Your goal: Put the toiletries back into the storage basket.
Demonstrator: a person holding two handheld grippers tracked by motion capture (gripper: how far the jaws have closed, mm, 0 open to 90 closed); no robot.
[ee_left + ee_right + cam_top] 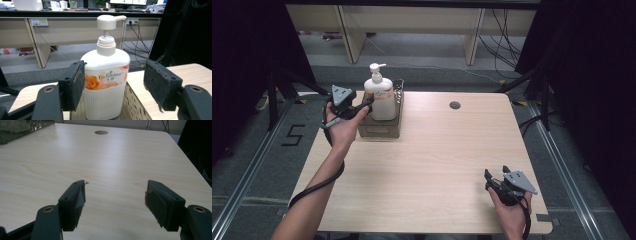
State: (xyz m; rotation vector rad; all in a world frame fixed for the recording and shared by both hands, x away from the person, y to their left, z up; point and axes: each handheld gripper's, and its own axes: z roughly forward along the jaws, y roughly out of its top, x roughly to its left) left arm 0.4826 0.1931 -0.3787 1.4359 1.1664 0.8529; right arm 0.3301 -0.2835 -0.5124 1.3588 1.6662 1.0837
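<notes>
The left gripper (113,82) has its jaws spread either side of the bottle (106,82), one pad near its left flank and the other well clear, so nothing is gripped yet. The bottle stands upright in the basket (382,127) at about ten o'clock on the surface (437,165). The right gripper (498,176) rests open and empty at five o'clock; I judge the work barely begun, with closing and lifting still ahead.
</notes>
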